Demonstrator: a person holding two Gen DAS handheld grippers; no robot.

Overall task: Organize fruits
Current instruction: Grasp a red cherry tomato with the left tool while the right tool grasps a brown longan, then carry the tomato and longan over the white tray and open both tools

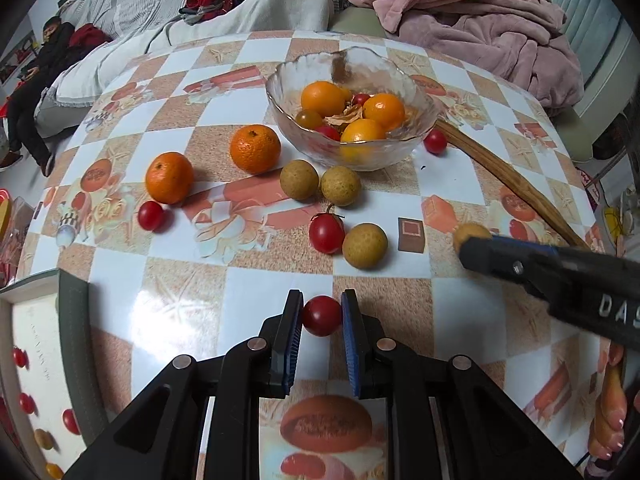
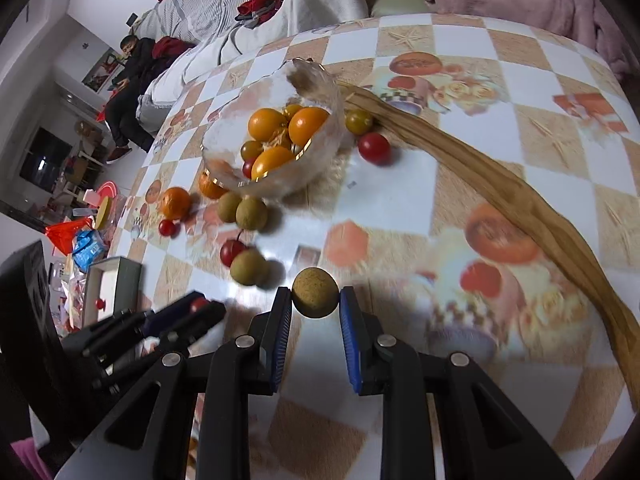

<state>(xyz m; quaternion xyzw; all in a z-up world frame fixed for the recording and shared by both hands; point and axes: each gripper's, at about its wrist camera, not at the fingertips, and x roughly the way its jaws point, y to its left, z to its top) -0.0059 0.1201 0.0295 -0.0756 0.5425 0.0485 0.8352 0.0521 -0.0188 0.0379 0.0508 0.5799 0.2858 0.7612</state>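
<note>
My left gripper point(image 1: 321, 312) is shut on a red cherry tomato point(image 1: 321, 315) just above the table. My right gripper point(image 2: 315, 300) is shut on a tan longan point(image 2: 315, 291); it shows at the right of the left wrist view point(image 1: 472, 236). A glass bowl point(image 1: 416, 128) at the back holds oranges and small tomatoes. Loose on the table are two mandarins point(image 1: 254, 148) point(image 1: 169, 177), several longans point(image 1: 365, 245) and cherry tomatoes point(image 1: 326, 232).
A green-rimmed white tray point(image 1: 72, 320) with small fruits sits at the left edge, also in the right wrist view point(image 2: 120, 276). A curved wooden strip point(image 2: 500, 188) runs right of the bowl. A pink blanket point(image 1: 480, 20) and sofa lie behind the table.
</note>
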